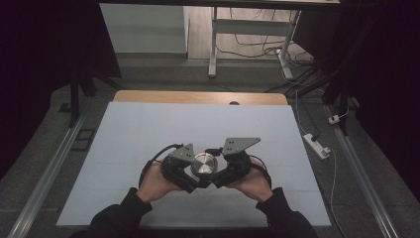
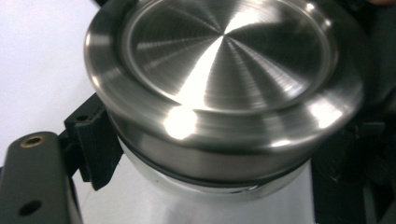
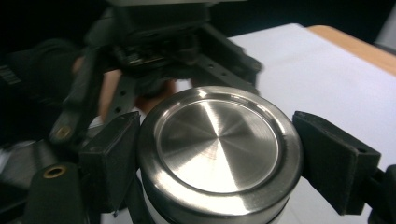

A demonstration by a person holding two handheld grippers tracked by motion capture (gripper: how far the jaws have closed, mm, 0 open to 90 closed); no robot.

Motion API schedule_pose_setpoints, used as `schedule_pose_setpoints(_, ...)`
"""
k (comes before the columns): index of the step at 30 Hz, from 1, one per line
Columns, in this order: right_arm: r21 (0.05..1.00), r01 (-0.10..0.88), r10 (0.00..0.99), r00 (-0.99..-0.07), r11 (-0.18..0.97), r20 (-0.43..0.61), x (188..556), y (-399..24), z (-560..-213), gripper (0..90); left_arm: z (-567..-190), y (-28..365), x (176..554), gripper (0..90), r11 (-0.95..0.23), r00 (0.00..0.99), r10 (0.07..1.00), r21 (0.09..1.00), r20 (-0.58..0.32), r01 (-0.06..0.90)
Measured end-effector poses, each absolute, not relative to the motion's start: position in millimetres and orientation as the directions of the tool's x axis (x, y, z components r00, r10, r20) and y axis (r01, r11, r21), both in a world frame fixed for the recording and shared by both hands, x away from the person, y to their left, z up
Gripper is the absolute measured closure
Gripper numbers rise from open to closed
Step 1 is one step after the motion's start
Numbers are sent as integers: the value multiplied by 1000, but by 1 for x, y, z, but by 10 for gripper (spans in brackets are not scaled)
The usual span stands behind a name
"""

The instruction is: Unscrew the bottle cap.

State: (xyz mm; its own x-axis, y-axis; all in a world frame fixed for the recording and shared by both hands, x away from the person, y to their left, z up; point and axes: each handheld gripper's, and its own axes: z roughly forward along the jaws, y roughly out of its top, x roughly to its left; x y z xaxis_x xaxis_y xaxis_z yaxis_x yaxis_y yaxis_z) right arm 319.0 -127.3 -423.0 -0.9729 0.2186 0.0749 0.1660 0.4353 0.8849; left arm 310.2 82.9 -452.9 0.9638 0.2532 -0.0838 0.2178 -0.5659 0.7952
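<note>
Low in the middle of the high view, we see a round brushed-steel canister with a recessed lid (image 1: 204, 165) on the white-covered counter (image 1: 148, 139). Our left gripper (image 1: 194, 174) and right gripper (image 1: 218, 173) meet around it, each with its jaws pressed against the canister's sides.
</note>
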Motion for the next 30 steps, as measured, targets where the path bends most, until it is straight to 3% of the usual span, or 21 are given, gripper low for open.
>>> schedule_pose_setpoints(5, 886, 119, 75, -993, 447, 95, 322, -133, -423, 179, -452, 80, 306, 156, -585, 985, 147, 796, -89, 159)
schedule_pose_setpoints(8, 884, 128, 66, -992, 450, 110, 322, -134, -424, 177, -452, 79, 306, 156, -590, 985, 152, 792, -80, 156)
schedule_pose_setpoints(12, 879, 170, 158, -981, 445, 109, 321, -132, -419, 81, -452, 80, 307, 156, -589, 971, 230, 785, -66, 192)
schedule_pose_setpoints(16, 873, 207, 268, -959, 442, 92, 316, -129, -414, 51, -452, 82, 309, 156, -575, 951, 304, 785, -60, 233)
schedule_pose_setpoints(18, 868, 225, 336, -939, 444, 71, 313, -126, -414, 59, -452, 82, 309, 156, -568, 927, 374, 778, -44, 266)
schedule_pose_setpoints(22, 867, 245, 432, -901, 433, 39, 308, -118, -419, 90, -453, 81, 309, 156, -558, 906, 420, 775, -43, 296)
schedule_pose_setpoints(30, 886, 235, 493, -870, 401, 8, 304, -110, -427, 181, -453, 77, 307, 156, -553, 891, 453, 772, -37, 314)
